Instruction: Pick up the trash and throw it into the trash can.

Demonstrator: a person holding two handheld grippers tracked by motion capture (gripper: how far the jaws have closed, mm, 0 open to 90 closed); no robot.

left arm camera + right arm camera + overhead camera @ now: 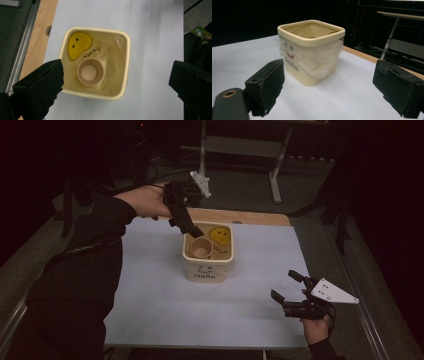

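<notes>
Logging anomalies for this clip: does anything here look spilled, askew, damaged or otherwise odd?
Nothing is spilled or tipped. The cream bin stands upright on the white sheet, and the paper cup sits upright inside it. The one untidy detail is the clear plastic liner, which hangs crumpled over the bin's outer wall. Both grippers are open.

The square cream bin (208, 254) stands alone near the middle of the white table cover (150, 295); open surface lies on all four sides of it. Its mouth is unobstructed from above. Inside, a paper cup (90, 72) stands upright on the floor, leaving free room toward the wall bearing the yellow smiley (79, 45). The left gripper (192, 231) hangs at the bin's far-left rim, jaws spread wide. The right gripper (287, 290), jaws apart, sits well clear near the table's right front edge.
</notes>
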